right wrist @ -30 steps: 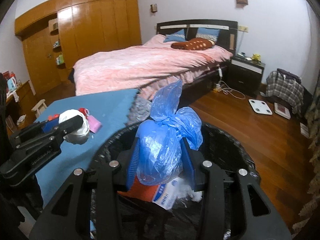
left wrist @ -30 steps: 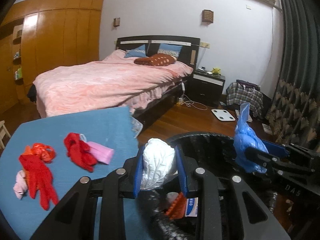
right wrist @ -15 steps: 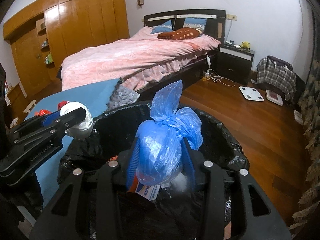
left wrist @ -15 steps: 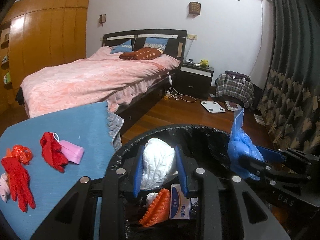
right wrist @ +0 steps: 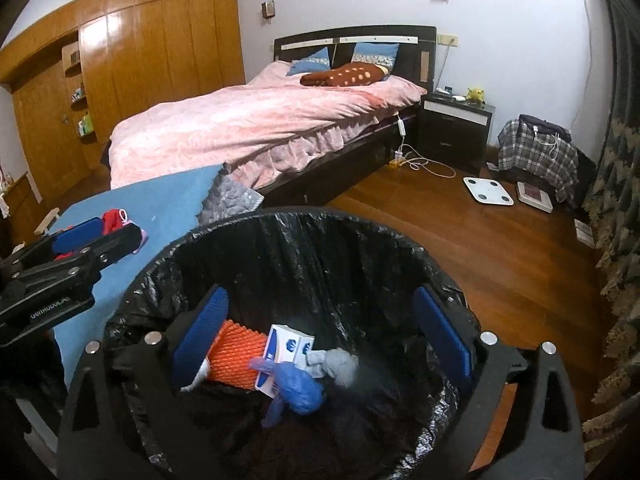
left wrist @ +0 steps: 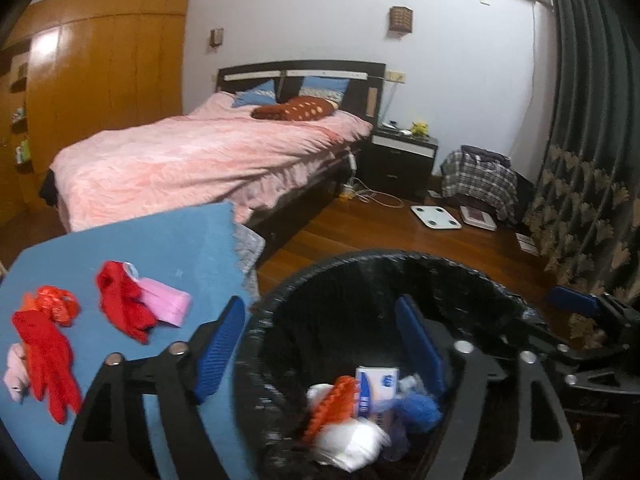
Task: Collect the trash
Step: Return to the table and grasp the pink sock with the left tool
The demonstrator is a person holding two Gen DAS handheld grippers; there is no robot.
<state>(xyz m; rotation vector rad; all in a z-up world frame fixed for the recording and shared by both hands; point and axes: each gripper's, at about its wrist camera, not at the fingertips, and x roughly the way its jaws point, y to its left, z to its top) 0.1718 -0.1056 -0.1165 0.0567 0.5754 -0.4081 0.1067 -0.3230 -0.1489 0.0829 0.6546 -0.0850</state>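
Both sets of tongs hang above a round bin lined with a black bag [right wrist: 280, 248], and both stand wide apart with nothing between their blue pads. The right tongs [right wrist: 320, 336] sit squarely over the mouth of the bin, pointing forward and tilted down into it. The left tongs [left wrist: 320, 344] straddle the bin's left rim, one finger over the table, the other over the opening. That placement suits a drop: anything let go here would fall straight into the liner.

At the bottom of the bin lies the collected trash: a knotted blue plastic bag [right wrist: 300, 394], a crumpled white bag [left wrist: 348, 440], an orange ribbed item [right wrist: 236, 354] and a small white and blue box [right wrist: 286, 350], all heaped together and touching.

Just left of the bin is a table with a blue cover [left wrist: 160, 248]. On it rest red gloves [left wrist: 44, 356], a red cloth [left wrist: 120, 304] touching a pink piece [left wrist: 168, 306], and a pale bit at the edge; these are likely next to gather.

Farther back, a bed with a pink cover [right wrist: 256, 124], a dark nightstand [right wrist: 456, 128], a white scale [right wrist: 488, 190] on the wooden floor, and a wooden wardrobe wall [right wrist: 160, 48]
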